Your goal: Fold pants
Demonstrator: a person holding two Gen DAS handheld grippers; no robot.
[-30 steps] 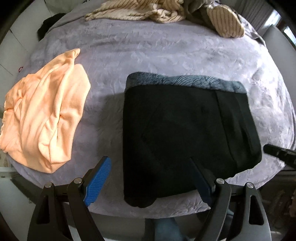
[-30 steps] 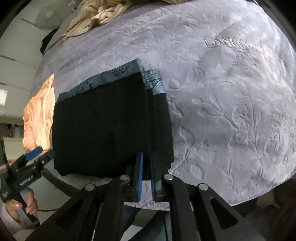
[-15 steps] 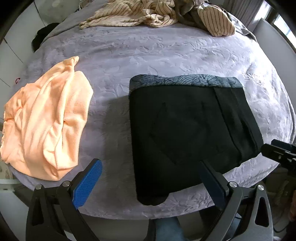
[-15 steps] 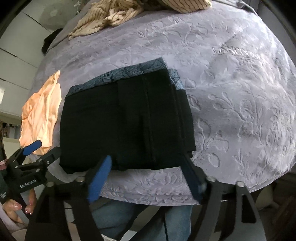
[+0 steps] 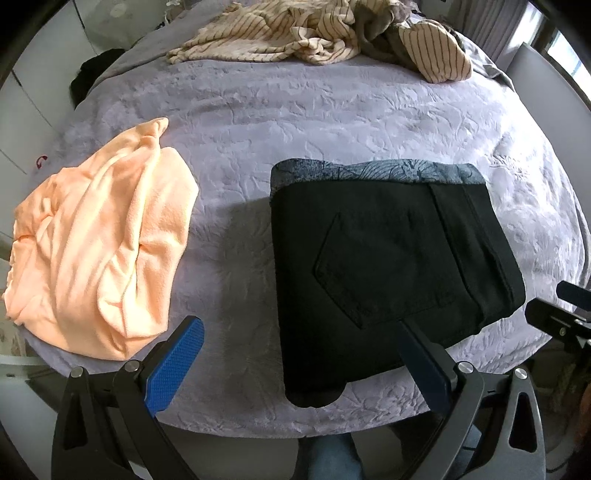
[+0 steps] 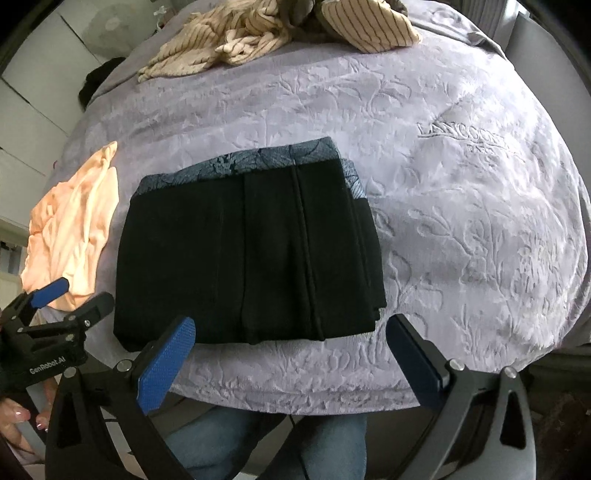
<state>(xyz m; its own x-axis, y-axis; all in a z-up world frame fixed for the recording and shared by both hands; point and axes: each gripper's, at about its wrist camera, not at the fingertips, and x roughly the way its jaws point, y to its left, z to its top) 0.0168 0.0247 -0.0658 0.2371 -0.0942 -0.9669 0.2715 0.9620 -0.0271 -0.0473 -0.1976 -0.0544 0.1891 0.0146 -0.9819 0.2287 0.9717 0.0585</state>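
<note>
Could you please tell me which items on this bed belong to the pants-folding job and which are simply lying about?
Job:
- folded black denim pants
- grey-blue leaf-patterned folded cloth under them

Lying about:
- crumpled peach-orange garment
- heap of cream striped clothing
- lilac embossed bedspread

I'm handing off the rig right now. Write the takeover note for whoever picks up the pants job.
Left gripper: open, empty, above the near edge of the bed.
Right gripper: jaws opening, nothing between them.
Black pants: folded into a compact rectangle, lying flat near the bed's front edge, patterned blue lining showing along the far side.
Orange garment: crumpled to the left of the pants, apart from them.
Done: the fold looks complete.
Left: probably nothing beyond tidying the edges.
</note>
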